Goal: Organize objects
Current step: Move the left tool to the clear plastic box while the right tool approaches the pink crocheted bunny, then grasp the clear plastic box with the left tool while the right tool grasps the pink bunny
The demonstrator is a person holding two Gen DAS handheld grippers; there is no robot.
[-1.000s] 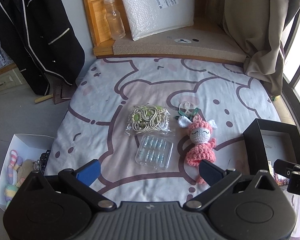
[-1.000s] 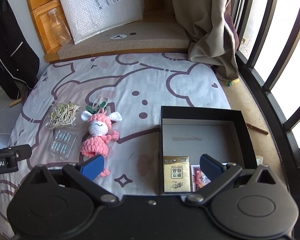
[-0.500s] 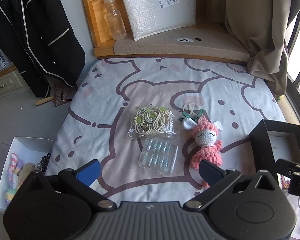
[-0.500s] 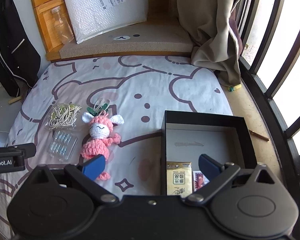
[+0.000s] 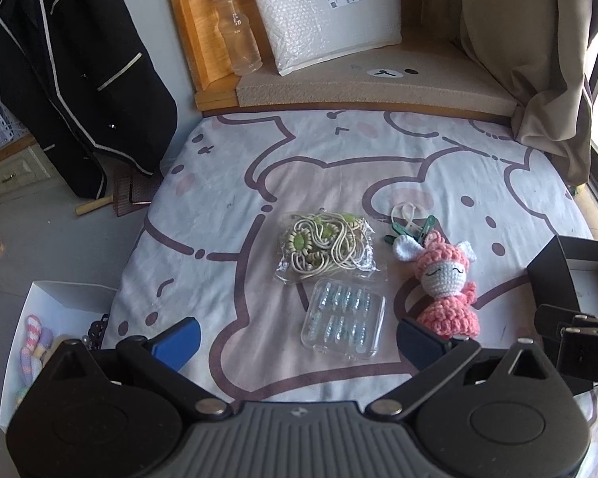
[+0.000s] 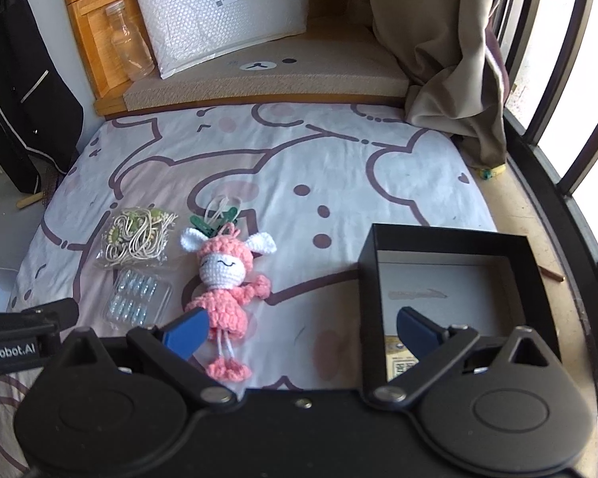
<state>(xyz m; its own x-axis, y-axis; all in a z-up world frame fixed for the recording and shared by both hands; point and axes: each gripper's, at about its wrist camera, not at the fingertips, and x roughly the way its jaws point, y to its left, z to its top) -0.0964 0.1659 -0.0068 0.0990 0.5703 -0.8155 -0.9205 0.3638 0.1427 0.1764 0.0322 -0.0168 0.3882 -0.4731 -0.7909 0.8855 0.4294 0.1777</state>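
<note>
Left gripper (image 5: 297, 336) spread wide, nothing held, hovering above clear capsule tray (image 5: 343, 318). Right gripper (image 6: 303, 332) likewise spread, empty, straddling near wall of black box (image 6: 368, 298). Pink crochet doll (image 6: 225, 279) lying between tray and box; bagged cords (image 5: 325, 247) just beyond tray. Bare bedsheet (image 6: 339, 159) seen beyond items.

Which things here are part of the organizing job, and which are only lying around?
Part of the job:
- crochet doll
- clear capsule case
- bag of cords
- green clips
- black box

Lying around:
- bubble mailer
- empty bottle
- black jacket
- curtain
</note>
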